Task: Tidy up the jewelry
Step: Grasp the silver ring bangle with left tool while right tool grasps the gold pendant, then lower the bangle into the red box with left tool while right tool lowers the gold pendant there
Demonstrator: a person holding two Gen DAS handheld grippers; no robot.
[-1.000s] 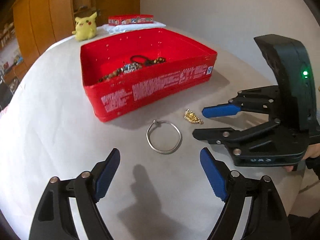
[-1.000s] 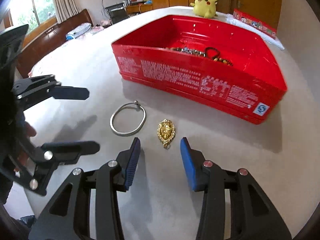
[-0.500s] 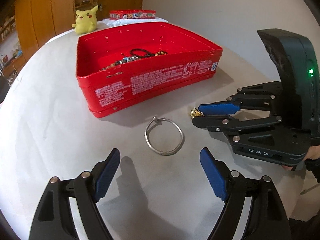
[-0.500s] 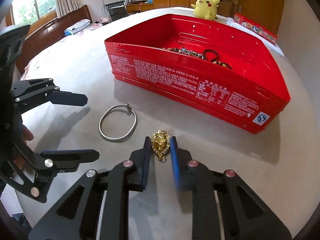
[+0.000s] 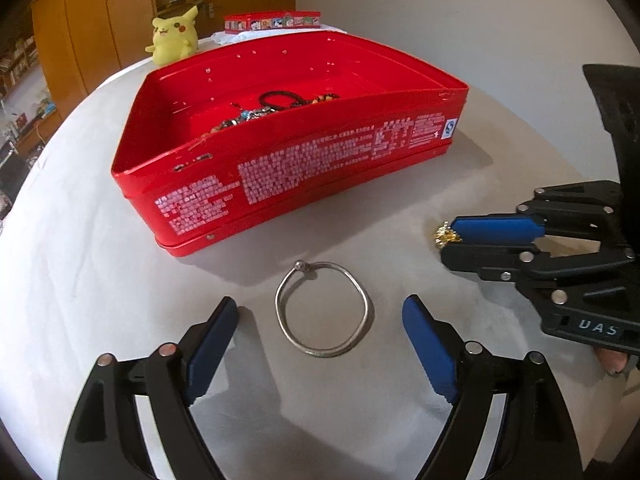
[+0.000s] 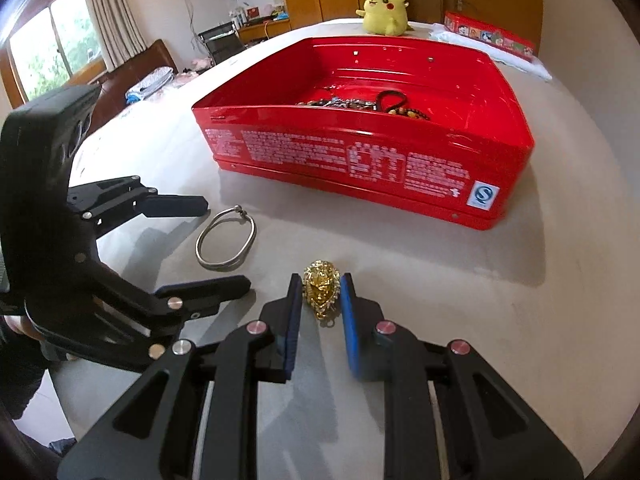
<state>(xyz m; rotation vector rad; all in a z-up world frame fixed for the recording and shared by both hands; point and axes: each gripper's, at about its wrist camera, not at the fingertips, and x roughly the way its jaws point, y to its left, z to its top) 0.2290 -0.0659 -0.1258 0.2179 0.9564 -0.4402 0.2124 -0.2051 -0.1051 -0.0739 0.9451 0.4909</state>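
Observation:
A red tin box (image 5: 304, 176) (image 6: 360, 160) stands on the table with several bead bracelets (image 5: 272, 110) (image 6: 360, 103) inside. A silver bangle (image 5: 322, 308) (image 6: 226, 244) lies on the table in front of it. My left gripper (image 5: 316, 344) (image 6: 200, 240) is open, its pads either side of the bangle and not touching it. My right gripper (image 6: 320, 294) (image 5: 450, 238) is shut on a gold pendant (image 6: 321, 287) (image 5: 444, 235), to the right of the bangle in the left wrist view.
A yellow plush toy (image 5: 174, 40) (image 6: 384, 10) and a long red printed box (image 5: 272, 22) (image 6: 488, 36) on white cloth sit at the table's far edge. The table is round with a pale cover (image 5: 80, 280). Chairs and cabinets stand beyond.
My right gripper closed on the gold pendant and has lifted it slightly off the table. My left gripper moved forward towards the bangle and stays open.

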